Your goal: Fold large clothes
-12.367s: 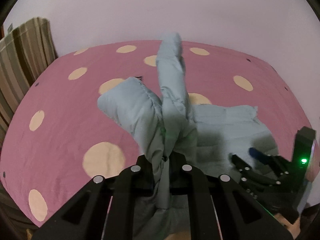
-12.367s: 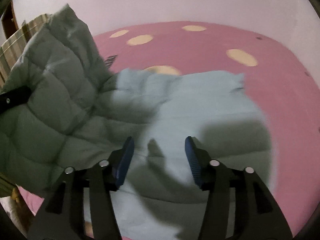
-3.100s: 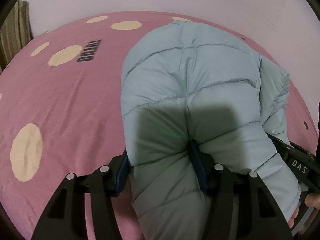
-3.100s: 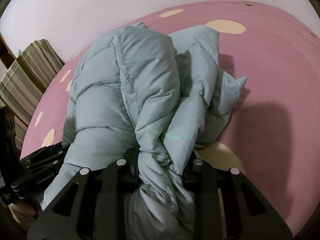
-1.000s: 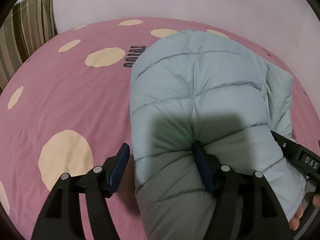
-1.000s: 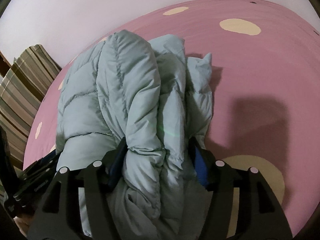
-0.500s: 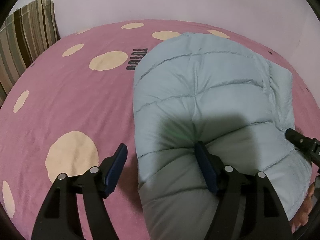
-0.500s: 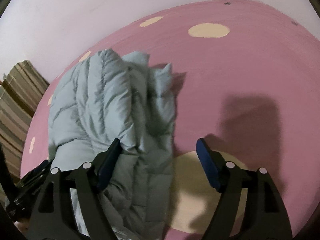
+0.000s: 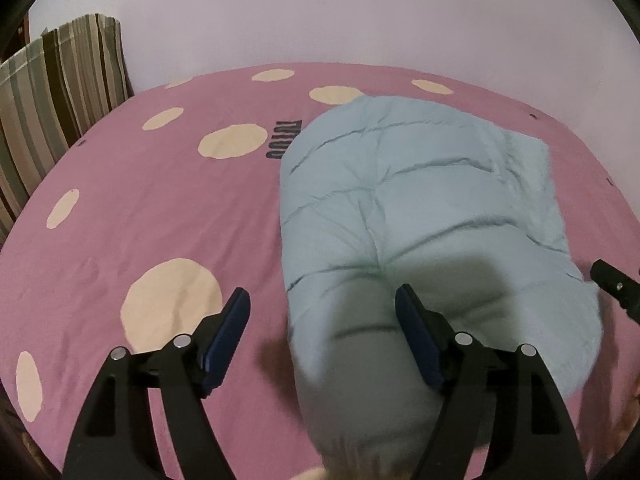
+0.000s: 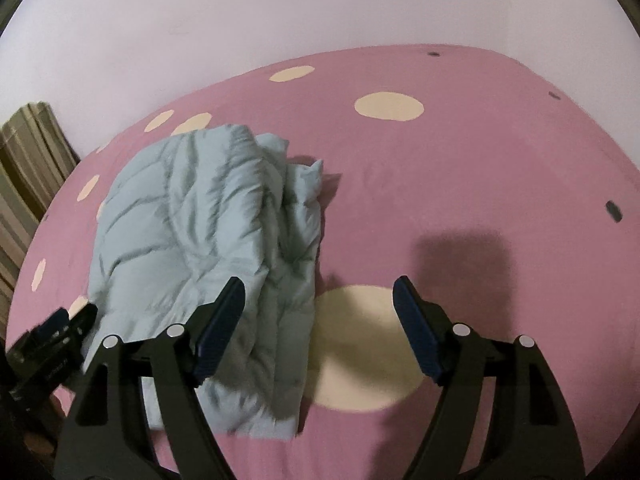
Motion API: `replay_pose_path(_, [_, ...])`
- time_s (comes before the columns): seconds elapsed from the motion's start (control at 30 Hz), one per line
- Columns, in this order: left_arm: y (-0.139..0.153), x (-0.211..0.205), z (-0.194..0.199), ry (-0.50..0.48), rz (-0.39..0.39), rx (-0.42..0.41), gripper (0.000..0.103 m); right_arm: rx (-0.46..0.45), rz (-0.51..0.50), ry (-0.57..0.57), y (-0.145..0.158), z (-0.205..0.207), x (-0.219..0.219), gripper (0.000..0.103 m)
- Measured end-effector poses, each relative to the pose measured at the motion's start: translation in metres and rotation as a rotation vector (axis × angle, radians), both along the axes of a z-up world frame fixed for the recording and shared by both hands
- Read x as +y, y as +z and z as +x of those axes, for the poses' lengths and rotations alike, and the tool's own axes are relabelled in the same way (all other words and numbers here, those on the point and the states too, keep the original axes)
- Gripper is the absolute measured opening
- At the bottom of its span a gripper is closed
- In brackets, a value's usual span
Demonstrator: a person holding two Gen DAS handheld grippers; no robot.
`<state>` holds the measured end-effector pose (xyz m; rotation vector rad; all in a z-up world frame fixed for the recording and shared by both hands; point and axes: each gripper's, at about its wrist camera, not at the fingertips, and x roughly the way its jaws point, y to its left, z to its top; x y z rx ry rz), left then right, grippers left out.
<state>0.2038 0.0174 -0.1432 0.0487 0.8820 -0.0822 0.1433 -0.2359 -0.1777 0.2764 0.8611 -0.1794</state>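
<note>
A light blue quilted puffer jacket (image 9: 404, 208) lies folded in a thick bundle on the pink bed; it also shows in the right wrist view (image 10: 204, 240). My left gripper (image 9: 322, 330) is open and empty, above the bundle's near left edge. My right gripper (image 10: 316, 320) is open and empty, above the bundle's right edge and a cream dot. The right gripper's tip (image 9: 612, 286) shows at the right edge of the left wrist view. The left gripper's body (image 10: 48, 340) shows at the lower left of the right wrist view.
The bed has a pink sheet (image 9: 152, 208) with cream dots and dark lettering (image 9: 285, 140). A striped pillow (image 9: 52, 92) stands at the far left, against a pale wall (image 9: 320, 12). The pink sheet (image 10: 460, 184) extends to the right of the jacket.
Both grippers have let go of the jacket, opened wide and pulled back. The bundle now rests on the bed by itself.
</note>
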Motion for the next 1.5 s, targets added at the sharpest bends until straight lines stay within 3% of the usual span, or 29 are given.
replay_pose_path(0.2, [0.018,0.007,-0.033,0.024,-0.015,-0.034,0.077,-0.025,-0.035,0.024,0.012,-0.027,0.015,0.081])
replay_pose_path(0.8, [0.098,0.010,-0.102,0.051,-0.017,-0.175,0.082,-0.196,-0.128,0.081,0.093,-0.096,0.056,0.092])
replay_pose_path(1.03, [0.108,0.009,-0.117,0.061,-0.038,-0.195,0.082,-0.240,-0.164,0.101,0.105,-0.112,0.065,0.093])
replay_pose_path(1.5, [0.112,0.005,-0.127,0.047,-0.035,-0.209,0.083,-0.243,-0.167,0.105,0.104,-0.114,0.066,0.093])
